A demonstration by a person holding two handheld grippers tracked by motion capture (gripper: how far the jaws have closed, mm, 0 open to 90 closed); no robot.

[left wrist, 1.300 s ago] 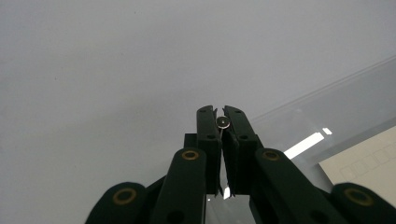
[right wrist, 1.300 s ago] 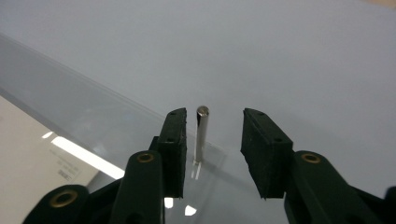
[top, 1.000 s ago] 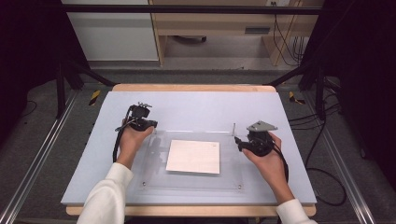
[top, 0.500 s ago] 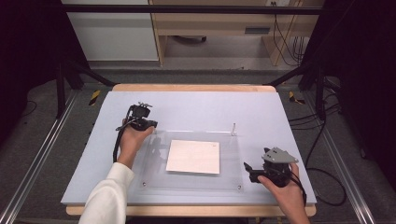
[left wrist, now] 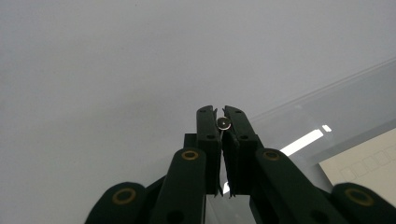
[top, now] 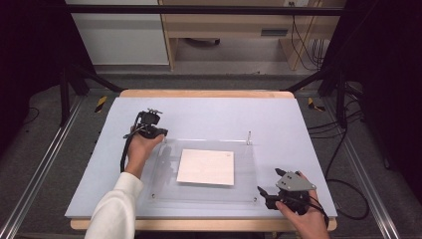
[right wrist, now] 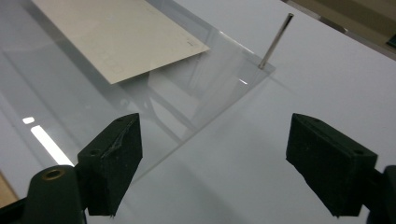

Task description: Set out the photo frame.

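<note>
left hand-held gripper [left wrist: 221, 122]: clamped on a small pin [left wrist: 224, 123]
right hand-held gripper [right wrist: 212, 170]: wide open, jaws just narrowed a bit, nothing in them, by the clear plate [top: 169, 186]

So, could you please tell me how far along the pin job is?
Done: one pin stands at the plate's far right corner. In hand: the left gripper is shut on a second pin by the far left corner. Left: the two near corners look pinless.
</note>
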